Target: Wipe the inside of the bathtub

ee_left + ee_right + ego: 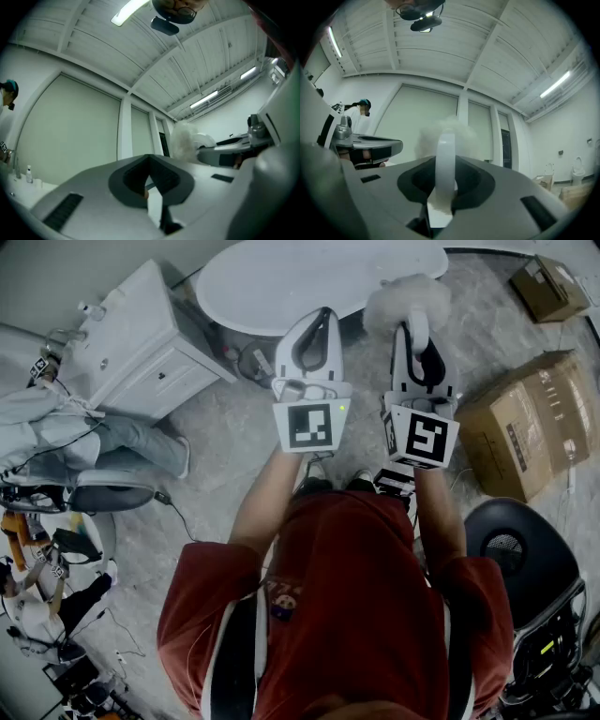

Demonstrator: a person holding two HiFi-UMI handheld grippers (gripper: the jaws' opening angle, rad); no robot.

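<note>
Risk: the right gripper (pixel 418 332) is clamped on the thin white handle of a fluffy duster (pixel 407 302), and that handle looks smooth. Sideways pressure against the tub wall is likely to twist or slide it in the jaws. The left gripper (pixel 317 324) has its jaws closed together with nothing between them, so it cannot steady the tool without first opening. A cardboard box (pixel 534 418) stands near on the right and could catch a wide swing. The white bathtub (pixel 300 277) lies at the far side of the scene, beyond both grippers. The duster head overlaps the tub's near rim in the head view. Both gripper views look up at the ceiling, so contact with the tub's inside is judged not yet made.
</note>
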